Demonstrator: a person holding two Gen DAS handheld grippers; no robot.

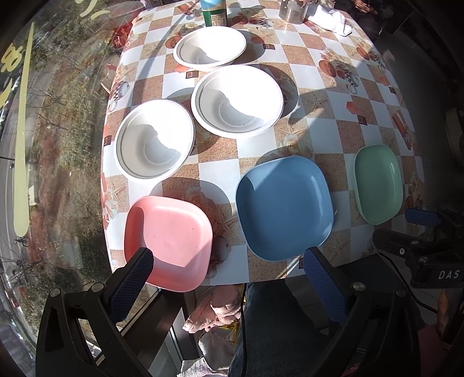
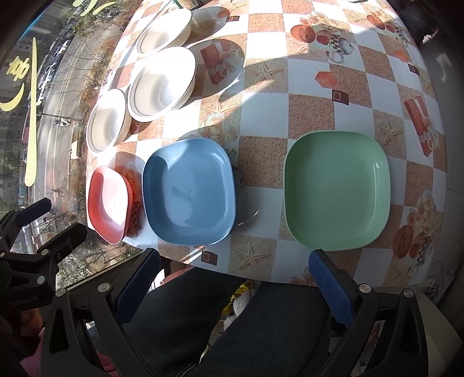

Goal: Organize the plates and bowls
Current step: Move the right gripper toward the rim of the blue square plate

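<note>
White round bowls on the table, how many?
3, in a diagonal line: one far by the green bottle, one mid-table, one near the left edge behind the pink square plate. None stacked.

Three plates sit in a row along the near edge of the table (image 2: 261, 95). The left plate (image 1: 168, 242) is at the near left corner. The middle plate (image 1: 284, 207) is just to its right, close but not touching. The right plate (image 2: 336, 190) is farther off to the right, with a gap of bare table between.

Three bowls sit behind the plates, on the left side. The near bowl (image 1: 153, 139) is behind the left plate, by the left edge. The middle bowl (image 1: 236, 100) is just behind it and to the right. The far bowl (image 1: 210, 47) is behind that one.

A bottle (image 1: 214, 13) stands behind the far bowl.
</note>
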